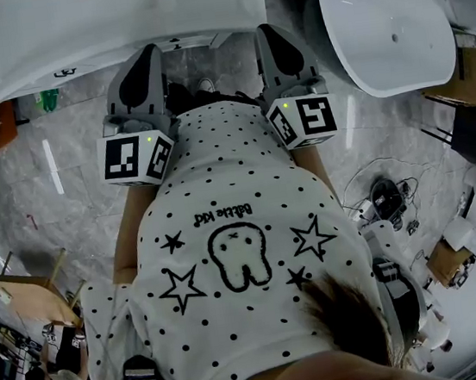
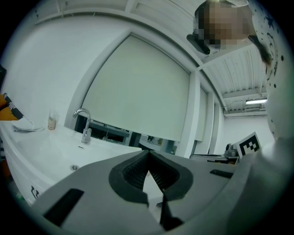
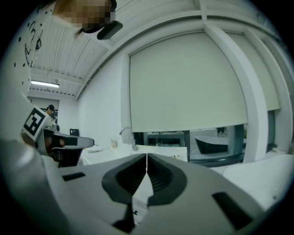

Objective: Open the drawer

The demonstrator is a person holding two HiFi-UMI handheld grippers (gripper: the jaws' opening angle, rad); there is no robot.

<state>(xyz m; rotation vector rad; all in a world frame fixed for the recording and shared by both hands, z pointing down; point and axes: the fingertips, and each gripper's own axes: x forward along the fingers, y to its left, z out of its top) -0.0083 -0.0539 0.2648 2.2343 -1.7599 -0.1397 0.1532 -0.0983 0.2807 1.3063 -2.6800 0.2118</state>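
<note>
White basin counter (image 2: 46,149) — grey marbled floor (image 1: 48,197)

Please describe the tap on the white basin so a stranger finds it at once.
Start at the long white basin below the big pale roller blind. At its back edge stands a curved chrome tap, taller and shinier than the small pale cup beside it.

Left tongs (image 1: 149,57), right tongs (image 1: 270,34) side by side before counter (image 1: 69,33); faucet (image 2: 85,125) on counter; bathtub (image 1: 390,26) right.

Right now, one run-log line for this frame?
left tool: shut, empty | right tool: shut, empty | facing: sink counter with faucet | contact: none
</note>
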